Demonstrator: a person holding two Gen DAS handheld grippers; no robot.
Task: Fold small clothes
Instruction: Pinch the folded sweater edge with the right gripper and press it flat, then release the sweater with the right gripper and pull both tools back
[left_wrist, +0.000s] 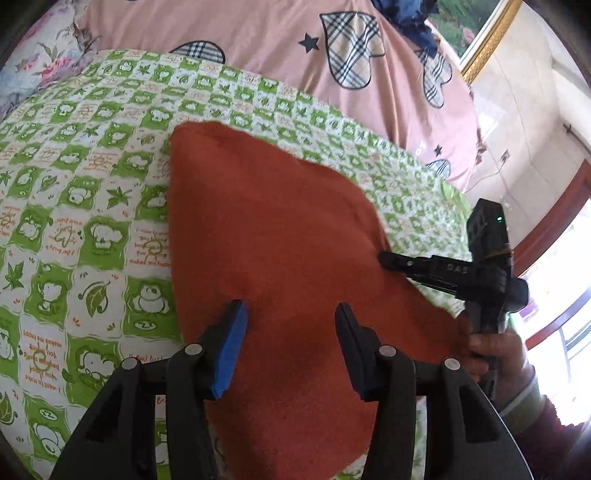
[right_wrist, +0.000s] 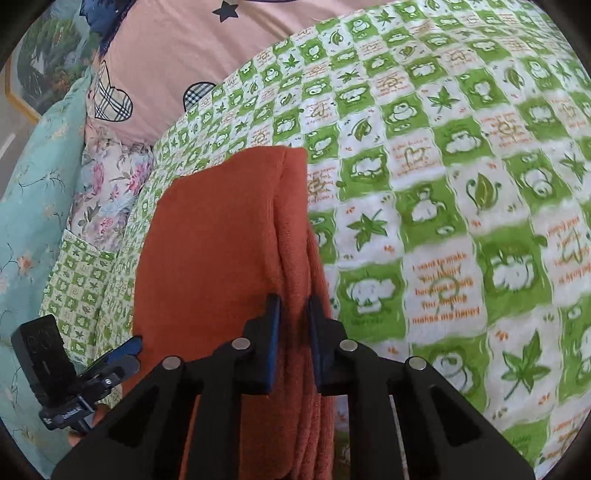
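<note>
I'm clamping my right gripper (right_wrist: 293, 325) on the cloth's (right_wrist: 221, 258) layered right edge, on the sheet (right_wrist: 443, 184). My left gripper (left_wrist: 291, 332) is hovering over it, jaws apart, holding nothing. I should be keeping layers aligned.

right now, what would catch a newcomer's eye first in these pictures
A folded rust-orange garment lies in the middle of a green-and-white frog-print sheet. The right hand-held gripper pinches its layered edge, while the left hand-held gripper hovers open over it. Behind, a pink quilt with plaid hearts.
</note>
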